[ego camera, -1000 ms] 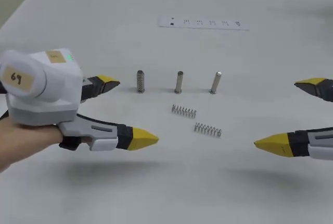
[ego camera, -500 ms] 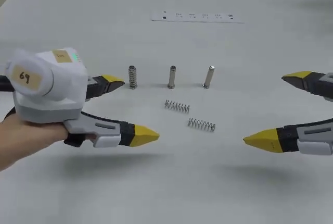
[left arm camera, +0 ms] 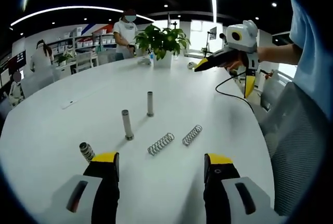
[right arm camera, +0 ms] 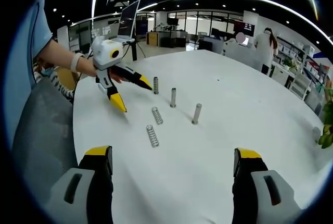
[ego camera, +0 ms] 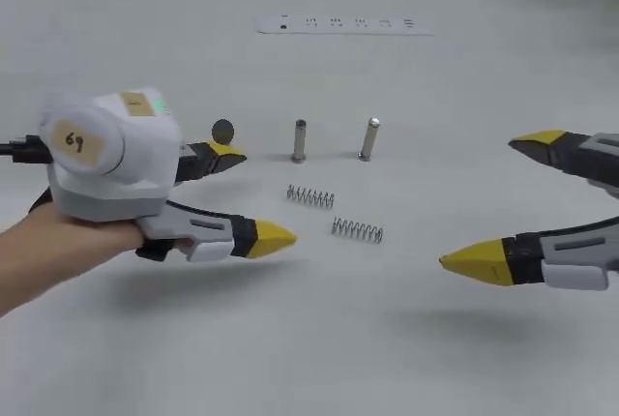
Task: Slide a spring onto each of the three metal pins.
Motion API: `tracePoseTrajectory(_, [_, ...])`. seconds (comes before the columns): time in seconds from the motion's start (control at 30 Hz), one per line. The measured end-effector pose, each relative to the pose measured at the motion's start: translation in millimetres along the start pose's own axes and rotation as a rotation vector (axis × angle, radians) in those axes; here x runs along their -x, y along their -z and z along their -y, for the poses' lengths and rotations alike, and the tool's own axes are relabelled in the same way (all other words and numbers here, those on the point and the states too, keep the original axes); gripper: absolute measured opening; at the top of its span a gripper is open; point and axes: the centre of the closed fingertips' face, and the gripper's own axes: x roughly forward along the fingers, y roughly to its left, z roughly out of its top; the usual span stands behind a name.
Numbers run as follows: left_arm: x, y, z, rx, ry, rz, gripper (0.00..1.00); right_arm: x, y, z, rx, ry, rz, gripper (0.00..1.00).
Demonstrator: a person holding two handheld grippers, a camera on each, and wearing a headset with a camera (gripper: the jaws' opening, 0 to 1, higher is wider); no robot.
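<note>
Three metal pins stand in a row on the white table. The left pin (ego camera: 222, 131) wears a spring (left arm camera: 86, 151) and is partly hidden behind my left gripper's upper finger. The middle pin (ego camera: 300, 140) and the right pin (ego camera: 370, 138) are bare. Two loose springs lie in front of them, one nearer the pins (ego camera: 310, 196) and one closer to me (ego camera: 357, 230). My left gripper (ego camera: 253, 196) is open, left of the springs. My right gripper (ego camera: 493, 203) is open, to their right. Both hold nothing.
A white power strip (ego camera: 343, 24) lies on the table beyond the pins. A potted plant (left arm camera: 161, 44) stands at the far end. A black cable (left arm camera: 234, 91) trails from the right gripper. People stand in the room behind the table.
The head camera has moved, so the scene sits further left. My left gripper has advanced toward the pins, and its upper finger now covers the base of the sprung pin.
</note>
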Motion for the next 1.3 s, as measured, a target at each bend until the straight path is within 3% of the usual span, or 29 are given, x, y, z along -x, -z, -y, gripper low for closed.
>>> tracePoseTrajectory(0.13, [-5.5,1.5,-5.2,-0.028,-0.013,-0.010,0.49,-0.3,2.2,-2.0,-0.002,-0.005,-0.004,0.95])
tracePoseTrajectory(0.23, [-10.4,3.7,-7.2,-0.038,-0.011,-0.022,0.45,0.1,3.3,-3.0,-0.005,-0.004,-0.004,0.95])
tracePoseTrajectory(0.5, [-24.1,9.8,-5.7,-0.073,0.010,-0.049,0.28,2.5,10.0,-5.9,-0.026,-0.002,-0.007,0.94])
tracePoseTrajectory(0.67, [-30.1,8.0,-7.8,-0.085,0.008,-0.046,0.26,3.8,14.7,-8.7,-0.042,0.001,-0.011,0.94])
tracePoseTrajectory(0.97, [-38.3,6.1,-5.5,-0.125,0.040,-0.054,0.16,3.3,18.7,-13.3,-0.066,-0.001,-0.009,0.94])
tracePoseTrajectory(1.3, [-44.0,6.7,-0.6,-0.164,0.081,-0.072,0.12,3.8,21.4,-13.4,-0.076,0.005,-0.008,0.94])
